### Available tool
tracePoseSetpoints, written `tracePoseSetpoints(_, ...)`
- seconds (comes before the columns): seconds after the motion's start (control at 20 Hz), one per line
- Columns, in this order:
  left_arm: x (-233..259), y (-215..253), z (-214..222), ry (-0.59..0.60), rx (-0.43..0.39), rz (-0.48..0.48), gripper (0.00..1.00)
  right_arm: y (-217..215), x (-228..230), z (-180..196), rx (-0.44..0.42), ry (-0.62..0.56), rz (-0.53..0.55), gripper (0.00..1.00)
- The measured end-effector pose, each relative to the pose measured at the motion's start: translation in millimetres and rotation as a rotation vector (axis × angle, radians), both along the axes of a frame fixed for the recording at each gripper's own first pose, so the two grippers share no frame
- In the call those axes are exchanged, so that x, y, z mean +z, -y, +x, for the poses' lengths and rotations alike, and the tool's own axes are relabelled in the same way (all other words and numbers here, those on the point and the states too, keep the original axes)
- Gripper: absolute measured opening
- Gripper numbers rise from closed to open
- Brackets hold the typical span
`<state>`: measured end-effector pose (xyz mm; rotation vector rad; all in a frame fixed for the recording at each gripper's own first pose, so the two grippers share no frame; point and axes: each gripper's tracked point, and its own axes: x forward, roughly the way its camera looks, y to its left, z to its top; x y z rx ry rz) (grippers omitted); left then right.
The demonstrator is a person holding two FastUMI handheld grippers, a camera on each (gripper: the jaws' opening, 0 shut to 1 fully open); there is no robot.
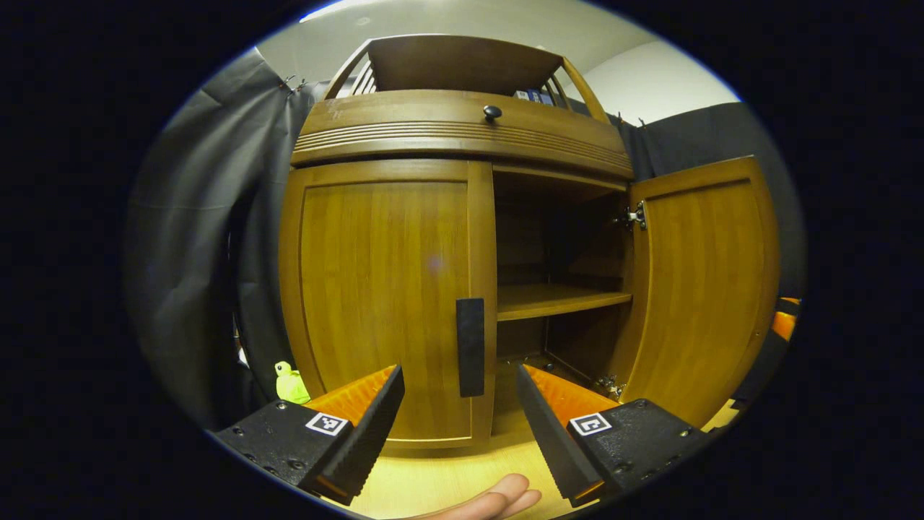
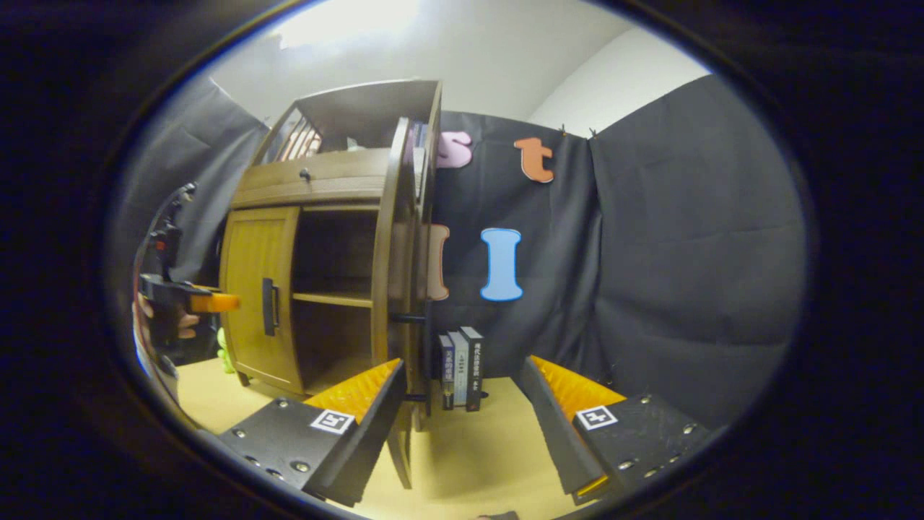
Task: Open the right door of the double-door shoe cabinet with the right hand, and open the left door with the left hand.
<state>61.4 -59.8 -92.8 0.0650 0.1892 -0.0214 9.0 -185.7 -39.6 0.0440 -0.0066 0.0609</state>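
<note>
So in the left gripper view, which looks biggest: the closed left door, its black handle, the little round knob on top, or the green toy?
Largest to smallest as they look:
1. left door
2. black handle
3. green toy, partly hidden, so unsure
4. round knob, farther away, so maybe bigger really

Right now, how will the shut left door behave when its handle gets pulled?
The left door looks like stiff solid wood, so it probably swings rigidly on its hinges. Its handle is a flat vertical bar, likely easy to pinch. The left gripper fingers bracket it, open.
</note>
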Motion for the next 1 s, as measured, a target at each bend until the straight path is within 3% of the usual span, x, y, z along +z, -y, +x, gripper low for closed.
tracePoseSetpoints(0.05, -5.6, -0.3, 5.8, -0.022, 0.02, 0.008, 0.92, -2.6, 0.0, -10.9, 0.002, 0.007, 0.021, 0.98)
tracePoseSetpoints(0.2, -7.0, 10.6, 29.9, -0.02, 0.023, 0.017, 0.96, -29.5, -1.4, -36.8, 0.036, 0.02, 0.088, 0.94)
tracePoseSetpoints(0.45, 18.1, 19.6, 90.6, 0.145, 0.027, 0.025, 0.94, -96.2, 2.3, -66.3, 0.153, 0.044, 0.123, 0.93)
tracePoseSetpoints(0.6, -20.0, 7.3, 116.2, 0.007, 0.074, 0.037, 0.95, -121.6, 5.0, -83.5, 0.186, 0.06, 0.145, 0.96)
tracePoseSetpoints(0.65, -32.3, 9.1, 113.9, -0.065, 0.079, 0.0, 0.82, -129.8, 2.9, -89.2, 0.19, 0.066, 0.15, 0.96)
tracePoseSetpoints(0.7, -22.4, 7.5, 122.5, 0.017, 0.075, 0.001, 0.69, -137.7, 1.9, -93.9, 0.205, 0.081, 0.152, 0.99)
tracePoseSetpoints(0.75, -19.8, 10.4, 117.2, -0.041, 0.074, 0.0, 0.56, -147.9, -0.5, -95.5, 0.226, 0.066, 0.141, 0.99)
tracePoseSetpoints(0.85, -21.0, 9.4, 111.6, -0.031, 0.064, 0.009, 0.31, -156.8, 3.4, -101.2, 0.236, 0.07, 0.138, 0.94)
tracePoseSetpoints(1.0, -18.6, 10.4, 105.9, -0.012, 0.046, -0.011, 0.31, -163.2, 13.5, -104.7, 0.241, 0.098, 0.067, 0.96)
